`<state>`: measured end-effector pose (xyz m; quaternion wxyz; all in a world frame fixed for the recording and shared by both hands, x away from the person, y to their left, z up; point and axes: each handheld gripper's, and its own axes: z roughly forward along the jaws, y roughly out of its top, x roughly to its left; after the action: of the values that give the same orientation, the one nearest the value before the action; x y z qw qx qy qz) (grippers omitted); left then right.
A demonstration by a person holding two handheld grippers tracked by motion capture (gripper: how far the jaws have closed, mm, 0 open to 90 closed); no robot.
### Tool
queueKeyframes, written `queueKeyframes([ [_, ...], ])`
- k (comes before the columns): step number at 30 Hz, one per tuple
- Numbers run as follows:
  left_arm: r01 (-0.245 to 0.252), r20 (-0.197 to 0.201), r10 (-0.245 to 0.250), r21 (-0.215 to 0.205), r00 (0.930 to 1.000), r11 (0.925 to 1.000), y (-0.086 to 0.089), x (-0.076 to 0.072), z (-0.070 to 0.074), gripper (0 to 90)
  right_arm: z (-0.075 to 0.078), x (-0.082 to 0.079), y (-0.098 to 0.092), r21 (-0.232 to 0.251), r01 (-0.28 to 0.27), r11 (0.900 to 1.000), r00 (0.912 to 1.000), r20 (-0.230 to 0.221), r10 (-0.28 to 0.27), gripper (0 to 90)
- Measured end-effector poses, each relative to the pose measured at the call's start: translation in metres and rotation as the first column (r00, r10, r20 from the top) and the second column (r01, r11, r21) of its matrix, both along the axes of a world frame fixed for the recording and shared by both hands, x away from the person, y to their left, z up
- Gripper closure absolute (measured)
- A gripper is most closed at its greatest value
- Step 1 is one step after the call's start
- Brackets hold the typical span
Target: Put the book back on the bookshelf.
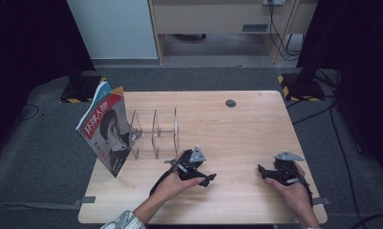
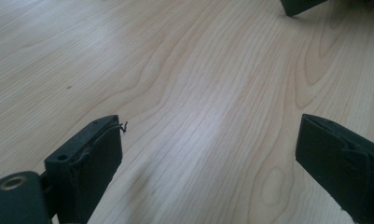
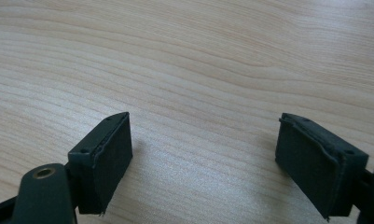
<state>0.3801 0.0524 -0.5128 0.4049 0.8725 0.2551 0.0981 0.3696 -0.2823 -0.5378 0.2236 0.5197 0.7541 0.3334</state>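
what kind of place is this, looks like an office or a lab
Probably a lab or recording setup rather than an ordinary office: a bare wooden table sits on grey carpet, flanked by dark curtains and stand bases marked with hazard tape. A magazine leans against a clear acrylic organizer, laid out like a staged exercise.

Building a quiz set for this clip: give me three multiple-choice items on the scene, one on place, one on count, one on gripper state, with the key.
1. Where does the magazine stand?
A. leaning at the left end of the clear rack
B. flat at the table's right edge
C. on the floor

2. How many grippers rest on the table?
A. one
B. two
C. three

3. How do the jaws of the left gripper stand?
A. shut on the magazine
B. shut on nothing
C. open, with bare wood between them

Key: 1 A, its cover tilts against the rack's left end; 2 B, the left gripper and the right gripper; 3 C, a wide gap shows.
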Motion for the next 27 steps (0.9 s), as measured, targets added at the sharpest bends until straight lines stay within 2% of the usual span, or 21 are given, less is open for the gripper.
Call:
queueKeyframes([
  [6,0.003,0.000,-0.003,0.025,1.0000,0.9997,-0.018,0.000,-0.009,6.0,0.000,0.000,0.000,0.002,0.000,1.000,1.0000,-0.003,0.000,18.5],
  [8,-0.001,0.014,0.001,0.043,0.9999,0.9991,-0.021,0.002,-0.012,5.5,0.000,0.000,0.000,0.000,-0.002,1.000,1.0000,-0.001,0.002,18.5],
  [12,-0.020,0.022,0.019,0.038,0.9996,0.9991,-0.019,0.006,-0.012,5.5,0.000,0.000,0.000,0.000,-0.002,1.000,1.0000,-0.001,0.002,18.5],
  [16,-0.045,0.004,0.045,0.051,0.9990,0.9977,-0.019,0.012,-0.018,5.5,0.000,0.000,0.000,0.000,-0.001,1.000,1.0000,-0.001,0.001,18.5],
  [19,-0.046,0.001,0.046,0.081,0.9989,0.9956,-0.020,0.013,-0.021,5.5,0.000,0.000,0.000,-0.001,-0.002,1.000,1.0000,0.000,0.002,18.5],
  [27,-0.053,-0.012,0.054,0.081,0.9985,0.9953,-0.020,0.014,-0.024,3.5,0.000,0.000,0.000,-0.004,-0.006,1.000,1.0000,0.002,0.006,18.4],
])
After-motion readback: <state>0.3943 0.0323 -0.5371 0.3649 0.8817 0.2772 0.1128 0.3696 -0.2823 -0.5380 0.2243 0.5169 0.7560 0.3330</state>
